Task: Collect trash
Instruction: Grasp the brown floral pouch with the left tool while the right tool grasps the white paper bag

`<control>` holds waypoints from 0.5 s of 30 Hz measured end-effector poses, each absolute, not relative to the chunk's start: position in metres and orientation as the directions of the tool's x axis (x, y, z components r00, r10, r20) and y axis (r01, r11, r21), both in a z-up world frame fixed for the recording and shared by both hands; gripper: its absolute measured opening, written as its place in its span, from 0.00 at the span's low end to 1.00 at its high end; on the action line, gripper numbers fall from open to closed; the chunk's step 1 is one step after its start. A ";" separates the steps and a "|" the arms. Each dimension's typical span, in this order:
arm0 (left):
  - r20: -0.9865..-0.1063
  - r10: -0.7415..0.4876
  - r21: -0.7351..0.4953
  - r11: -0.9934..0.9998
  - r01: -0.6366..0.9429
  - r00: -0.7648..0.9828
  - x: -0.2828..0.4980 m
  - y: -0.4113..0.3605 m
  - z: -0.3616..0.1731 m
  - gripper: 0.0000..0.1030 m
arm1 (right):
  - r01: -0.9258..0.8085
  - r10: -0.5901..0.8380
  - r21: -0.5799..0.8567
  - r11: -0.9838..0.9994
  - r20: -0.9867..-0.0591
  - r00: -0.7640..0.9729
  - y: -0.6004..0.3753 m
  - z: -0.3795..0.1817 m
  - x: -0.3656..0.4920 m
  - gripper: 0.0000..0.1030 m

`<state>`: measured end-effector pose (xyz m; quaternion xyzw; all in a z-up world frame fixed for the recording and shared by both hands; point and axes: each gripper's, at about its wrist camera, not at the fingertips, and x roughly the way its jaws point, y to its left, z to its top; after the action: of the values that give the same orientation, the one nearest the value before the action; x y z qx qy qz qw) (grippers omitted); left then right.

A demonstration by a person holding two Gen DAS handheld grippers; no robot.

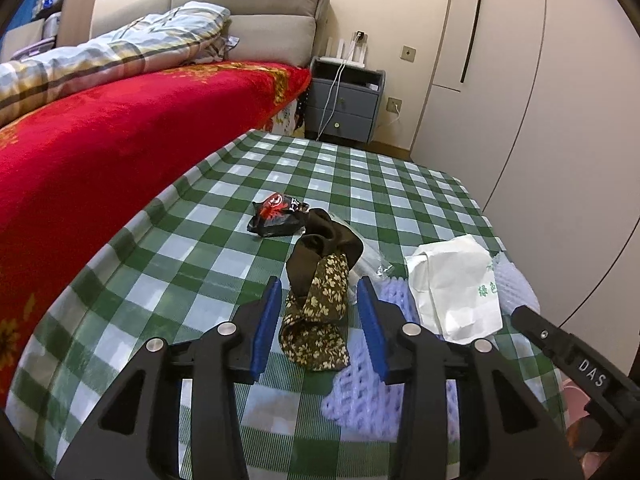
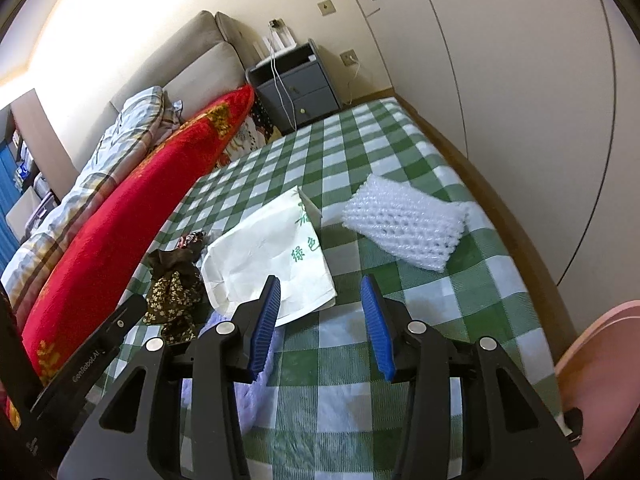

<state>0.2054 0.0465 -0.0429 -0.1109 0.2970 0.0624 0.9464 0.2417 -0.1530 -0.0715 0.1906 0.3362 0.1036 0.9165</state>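
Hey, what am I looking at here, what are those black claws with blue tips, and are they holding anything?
These are two hand-held grippers, each carried by a person, not a robot arm. Each picture comes from a camera mounted on one gripper, looking forward along its two blue-padded fingers, with a wide lens that bends the room.

The left gripper stands open around a floral cloth, not squeezing it. The right gripper is open too, with nothing between its fingers, just past a white paper bag.

On the green checked cloth also lie a red-and-black wrapper, some clear plastic and white foam netting. Nothing is held.
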 end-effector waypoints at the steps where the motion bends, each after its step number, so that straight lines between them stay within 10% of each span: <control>1: -0.582 0.053 -0.177 0.966 -0.190 0.811 0.208 0.048 -0.045 0.38 | -0.064 0.320 0.419 0.906 -0.578 0.751 -0.153 -0.072 0.243 0.42; 15: -0.614 0.031 -0.181 0.967 -0.179 0.789 0.218 0.046 -0.053 0.38 | -0.079 0.348 0.422 0.903 -0.611 0.712 -0.148 -0.084 0.261 0.42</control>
<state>0.2182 0.0457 -0.0535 -0.1155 0.3203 0.0558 0.9386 0.2606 -0.1476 -0.0837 0.1859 0.3611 0.1177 0.9062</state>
